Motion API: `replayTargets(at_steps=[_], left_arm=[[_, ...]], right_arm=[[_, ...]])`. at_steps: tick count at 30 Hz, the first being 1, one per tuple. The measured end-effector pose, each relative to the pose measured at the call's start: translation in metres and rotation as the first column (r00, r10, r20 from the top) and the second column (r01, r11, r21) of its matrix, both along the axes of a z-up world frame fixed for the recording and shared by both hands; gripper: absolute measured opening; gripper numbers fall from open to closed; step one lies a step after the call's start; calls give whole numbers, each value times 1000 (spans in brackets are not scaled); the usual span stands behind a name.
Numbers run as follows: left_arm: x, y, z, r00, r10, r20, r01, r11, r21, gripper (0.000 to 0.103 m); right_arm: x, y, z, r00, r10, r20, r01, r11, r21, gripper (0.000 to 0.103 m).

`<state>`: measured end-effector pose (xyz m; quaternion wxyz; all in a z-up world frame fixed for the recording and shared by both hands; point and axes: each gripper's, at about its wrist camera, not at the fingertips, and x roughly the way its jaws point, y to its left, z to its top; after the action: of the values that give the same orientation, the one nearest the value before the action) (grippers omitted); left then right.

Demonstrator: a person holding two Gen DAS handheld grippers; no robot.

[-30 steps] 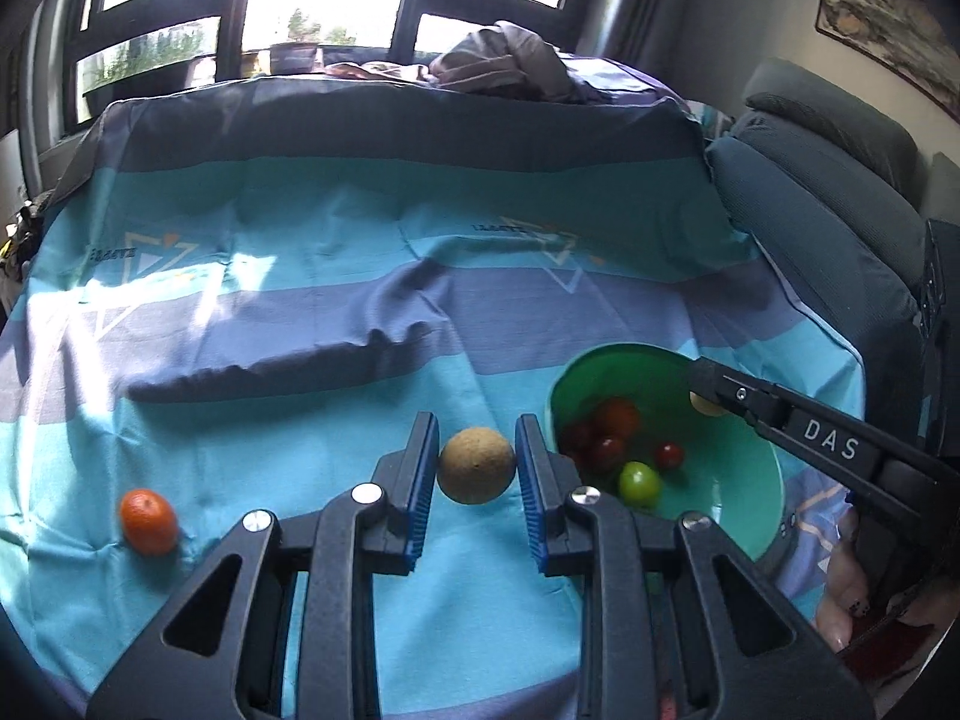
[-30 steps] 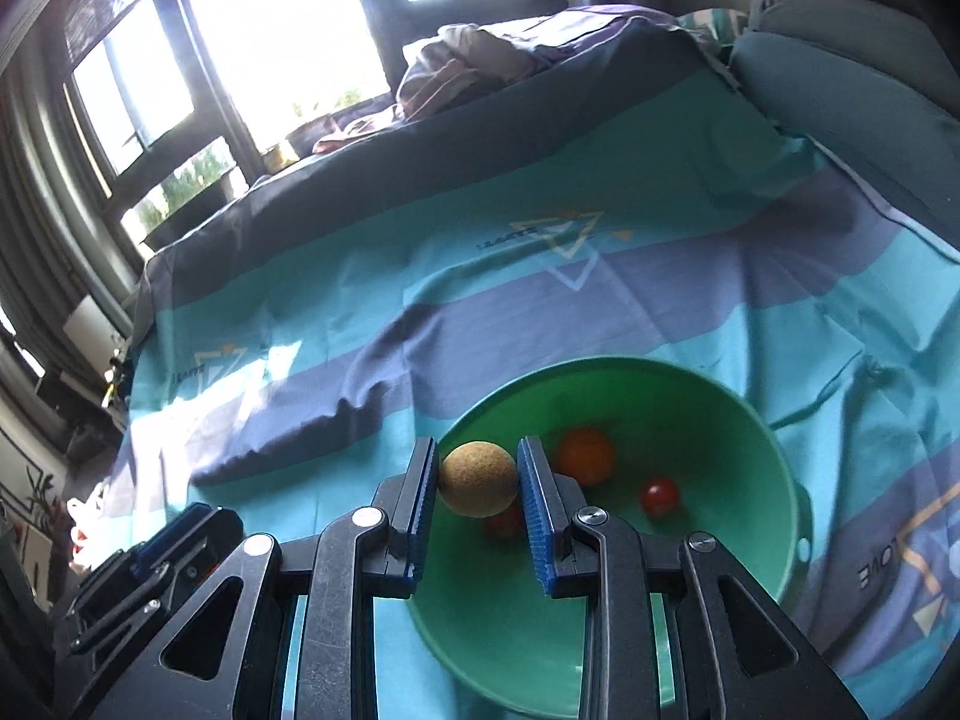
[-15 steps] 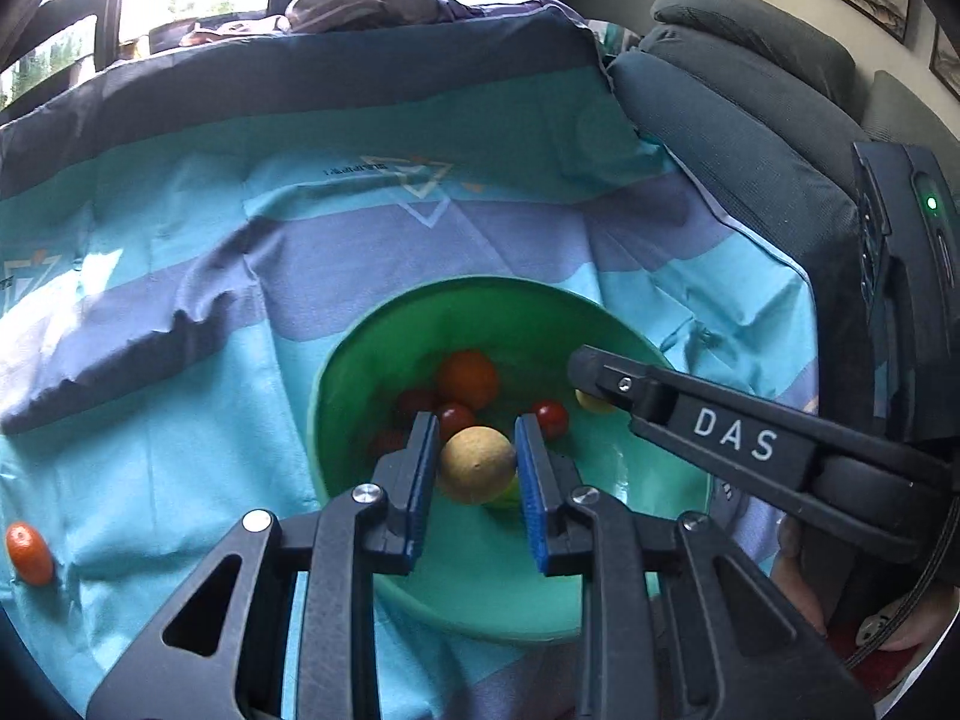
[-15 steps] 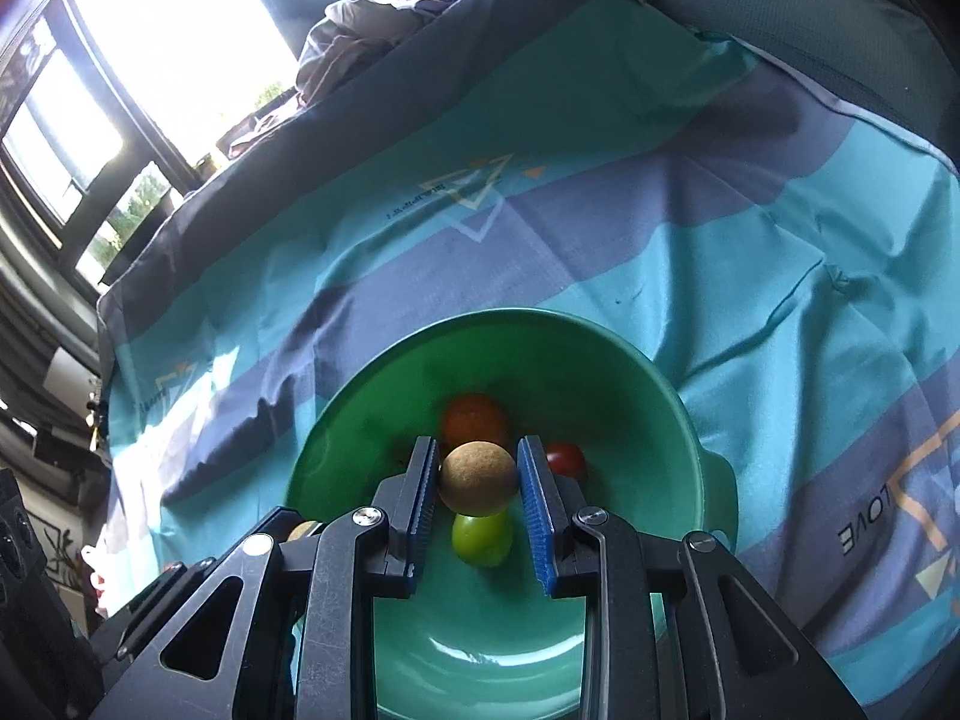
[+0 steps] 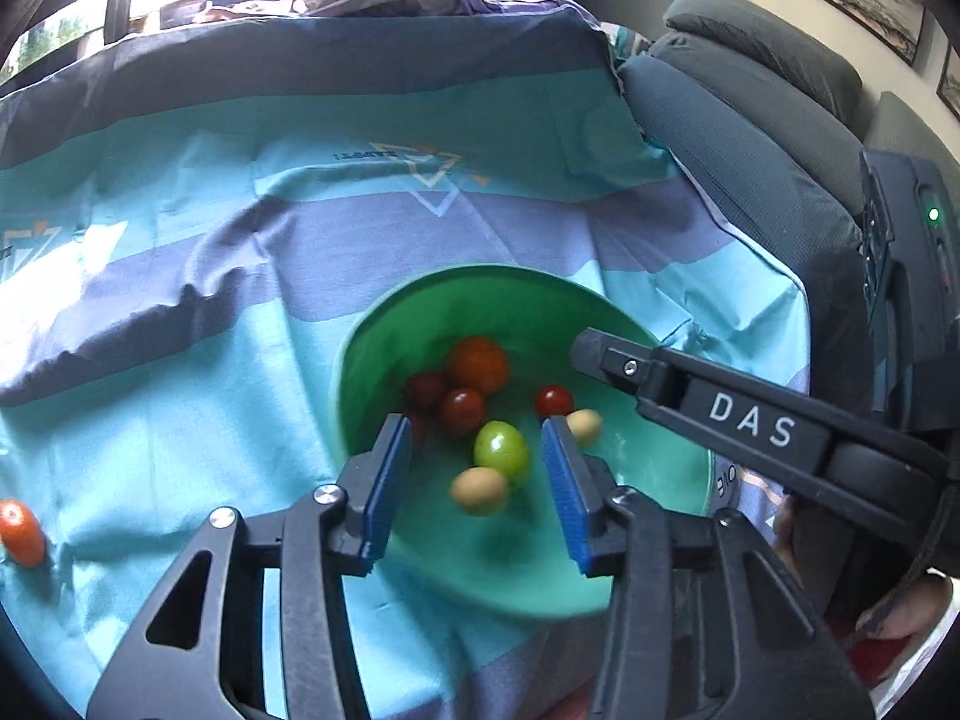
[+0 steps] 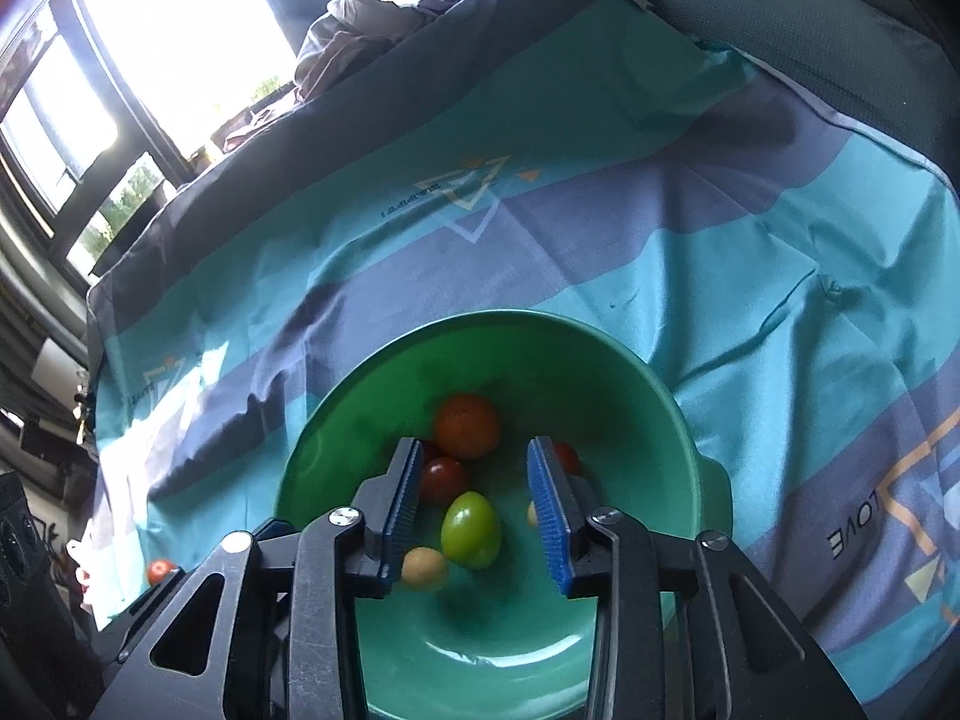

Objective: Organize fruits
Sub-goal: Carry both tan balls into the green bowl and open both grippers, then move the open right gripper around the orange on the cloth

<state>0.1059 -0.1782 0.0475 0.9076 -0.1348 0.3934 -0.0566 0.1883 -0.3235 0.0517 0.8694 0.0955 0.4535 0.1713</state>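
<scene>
both grippers, left (image 5: 477, 474) and right (image 6: 474, 504), have just opened above the bowl (image 5: 384, 336), nothing between the pads. drop step looks done; next, the left one likely needs the orange fruit (image 5: 21, 531) off to its left.

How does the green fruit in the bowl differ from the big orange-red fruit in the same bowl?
The green fruit is egg-shaped and bright green; the orange-red fruit is rounder, orange-red and looks slightly larger. The green fruit lies toward the middle of the green bowl; the orange-red fruit lies toward its far side, against smaller dark red fruits. Both are smooth-skinned and rest loose in the bowl.
</scene>
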Motion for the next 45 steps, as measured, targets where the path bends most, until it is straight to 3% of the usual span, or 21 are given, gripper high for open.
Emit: replayTargets(at_steps=[1,5,9,13,16,21,25,30,33,37,42,44,45], left_arm=[[-5,6,2,1000,13,-2,-13,1000,4,48],[-32,45,14,993,120,7,-120,993,13,53],[-67,93,21,964,266,26,-267,964,19,57],[-106,144,10,901,434,24,-432,900,-54,57],[-124,174,0,862,507,5,-504,858,-100,58],[-140,205,-16,784,620,-33,-621,782,-58,58],[-143,226,-27,769,635,-77,-639,766,-63,58],[-151,247,-35,701,706,-101,-708,706,19,58],[-162,264,-38,674,731,-109,-736,676,-15,58],[-174,278,-39,627,771,-116,-777,629,-19,58],[-173,282,-43,628,766,-137,-776,630,-32,57],[-173,283,-42,608,783,-132,-790,613,-3,58],[-173,283,-43,611,781,-131,-788,616,-2,58]], right_arm=[[-1,3,1,1000,8,7,-8,1000,4,48],[-7,18,8,998,58,35,-58,998,17,50],[-16,44,16,986,155,65,-157,987,42,50],[-28,76,20,965,249,85,-255,965,65,51],[-36,105,16,955,286,79,-290,956,37,51],[-50,151,3,930,361,70,-360,933,-23,51],[-57,170,-6,912,407,41,-409,912,38,51],[-69,197,-18,867,499,7,-492,853,171,51],[-76,222,-29,817,576,-25,-558,802,214,51],[-85,260,-42,770,634,-73,-602,760,244,51],[-96,301,-60,710,692,-130,-658,717,229,51],[-96,312,-70,697,698,-165,-664,714,222,51],[-95,315,-75,697,694,-179,-661,719,214,51]])
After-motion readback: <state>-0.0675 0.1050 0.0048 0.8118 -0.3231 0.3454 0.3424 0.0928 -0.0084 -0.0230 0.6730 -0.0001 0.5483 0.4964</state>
